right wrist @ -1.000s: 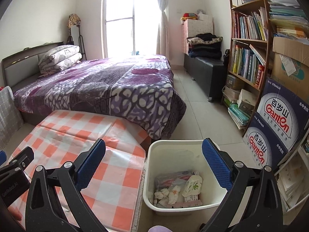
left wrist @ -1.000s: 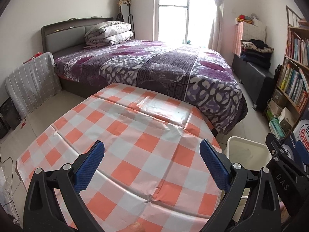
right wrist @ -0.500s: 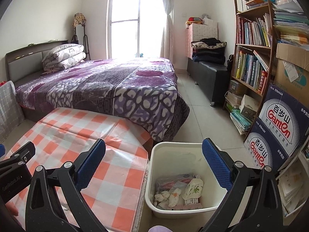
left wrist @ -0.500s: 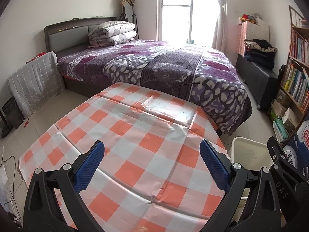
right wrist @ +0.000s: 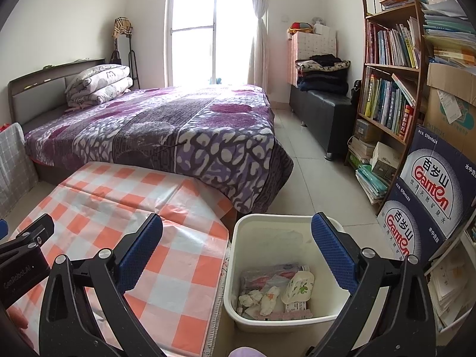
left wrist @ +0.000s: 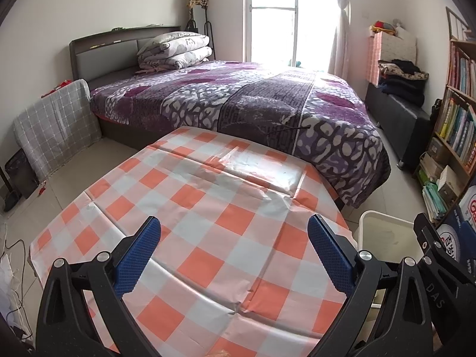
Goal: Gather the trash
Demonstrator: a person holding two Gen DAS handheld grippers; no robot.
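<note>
Left gripper (left wrist: 233, 253) spread wide, blue pads far apart, nothing between them. Hangs over checked orange-and-white tablecloth (left wrist: 208, 223) filling lower centre of left wrist view. Cloth creased, glare patch near its far edge.

Right gripper (right wrist: 236, 253) likewise wide open, nothing held. Sits over white bin (right wrist: 267, 229) in lower centre-right of right wrist view, just beside right edge of tablecloth (right wrist: 119, 208).

Trash (right wrist: 275, 293) inside bin, on its bottom: crumpled tissues, white wrapper with green print, plastic packets, pink strip along front. Exact item count unclear. Bin (left wrist: 383, 232) also at lower right of left wrist view, only rim and upper inner wall visible, contents hidden.

Part of left gripper body at lower left edge of right wrist view; part of right gripper body at lower right edge of left wrist view.

Purple patterned bed (left wrist: 253, 104) across middle of both views, folded quilt (left wrist: 175, 49) at headboard, upper left. Bright window (right wrist: 208, 29) top centre. Bookshelf (right wrist: 392, 68) at right edge, stacked water cartons (right wrist: 425, 196) below it at right, next to bin. Dark bench (right wrist: 324, 110) with folded clothes, right of bed.
</note>
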